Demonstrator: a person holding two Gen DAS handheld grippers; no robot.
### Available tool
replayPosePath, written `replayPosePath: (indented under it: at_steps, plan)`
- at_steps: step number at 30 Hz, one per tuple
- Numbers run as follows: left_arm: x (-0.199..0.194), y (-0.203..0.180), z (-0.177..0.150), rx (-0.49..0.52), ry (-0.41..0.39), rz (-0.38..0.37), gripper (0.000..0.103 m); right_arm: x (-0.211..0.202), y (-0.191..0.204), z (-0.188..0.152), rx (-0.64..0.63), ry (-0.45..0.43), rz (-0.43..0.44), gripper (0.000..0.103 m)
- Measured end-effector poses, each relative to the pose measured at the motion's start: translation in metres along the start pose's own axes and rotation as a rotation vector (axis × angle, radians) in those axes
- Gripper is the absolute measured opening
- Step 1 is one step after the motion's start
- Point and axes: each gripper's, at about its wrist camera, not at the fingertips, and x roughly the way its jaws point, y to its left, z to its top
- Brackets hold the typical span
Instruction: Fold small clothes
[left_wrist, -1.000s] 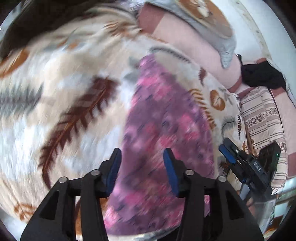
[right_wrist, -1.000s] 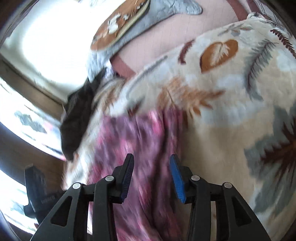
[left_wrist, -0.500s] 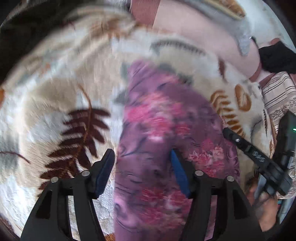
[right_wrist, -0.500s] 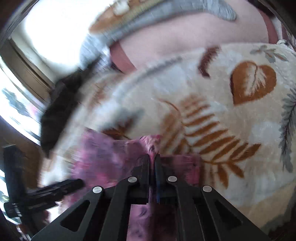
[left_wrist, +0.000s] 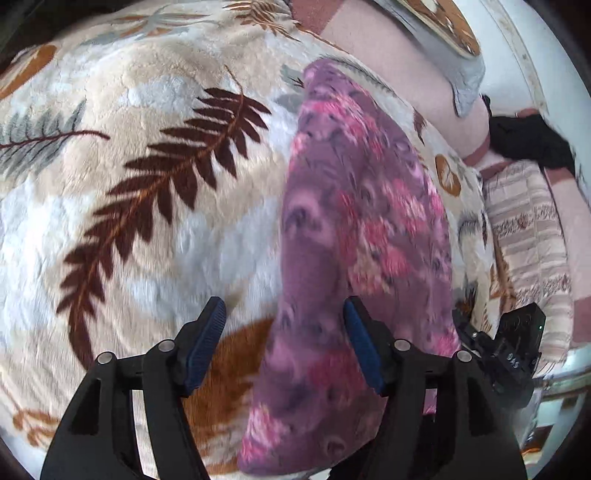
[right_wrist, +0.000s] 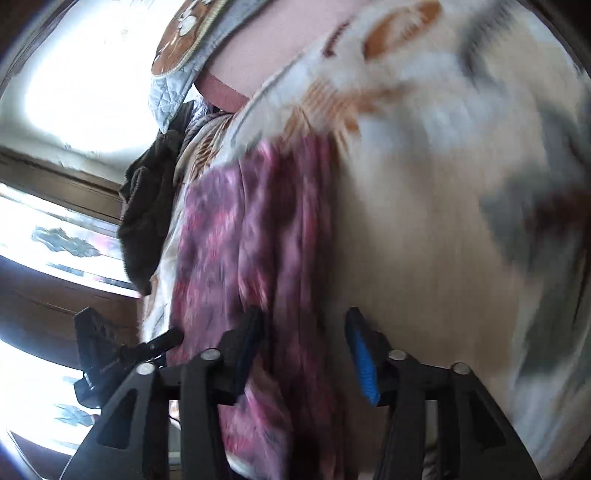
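A purple floral garment (left_wrist: 354, 236) is seen laid out on a leaf-patterned fleece blanket (left_wrist: 155, 110), its long axis running away from both cameras toward the pink pillow (left_wrist: 402, 55) at the far end. In the left wrist view, the left gripper (left_wrist: 284, 347) is held wide apart and empty above the garment's near left edge, which lies between the two fingers. In the right wrist view, the right gripper (right_wrist: 306, 354) is likewise spread and holding nothing, set over the garment's (right_wrist: 258, 236) near right edge. Each long side is judged nearest to its own gripper, so a lengthwise fold is favoured.
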Motion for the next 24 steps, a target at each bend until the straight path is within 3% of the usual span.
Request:
replayPosePath:
  at_steps: [2,4,10,12,16,18,19,20,24]
  plan:
    - [0.000,-0.005,-0.005,0.012,0.019,0.006,0.066,0.000,0.005,-0.001,-0.008,0.046,0.040,0.046]
    - [0.000,-0.006,-0.009,0.003,0.030,0.000,0.066,-0.001,0.011,-0.001,-0.011,0.067,0.049,0.047]
    - [0.001,-0.007,-0.020,-0.012,0.033,-0.007,0.067,-0.011,-0.006,-0.015,0.072,0.052,0.112,0.056]
    - [0.001,-0.010,-0.022,0.002,0.041,0.011,0.067,-0.010,-0.012,-0.021,0.101,0.084,0.109,0.064]
    - [0.003,-0.013,-0.026,-0.005,0.049,0.018,0.067,-0.016,-0.020,-0.033,0.144,0.057,0.157,0.067]
    - [0.004,-0.016,-0.027,0.001,0.046,0.033,0.067,-0.015,-0.012,-0.038,0.048,0.045,0.085,0.058]
    - [0.004,-0.017,-0.027,-0.001,0.048,0.041,0.067,-0.016,-0.002,-0.040,-0.045,0.033,0.024,0.048]
    - [0.004,-0.019,-0.028,-0.008,0.054,0.039,0.066,-0.015,0.005,-0.040,-0.112,0.040,-0.022,0.018]
    - [0.004,-0.028,-0.039,-0.028,0.091,0.004,0.064,-0.042,0.032,-0.033,-0.233,-0.027,-0.007,0.016]
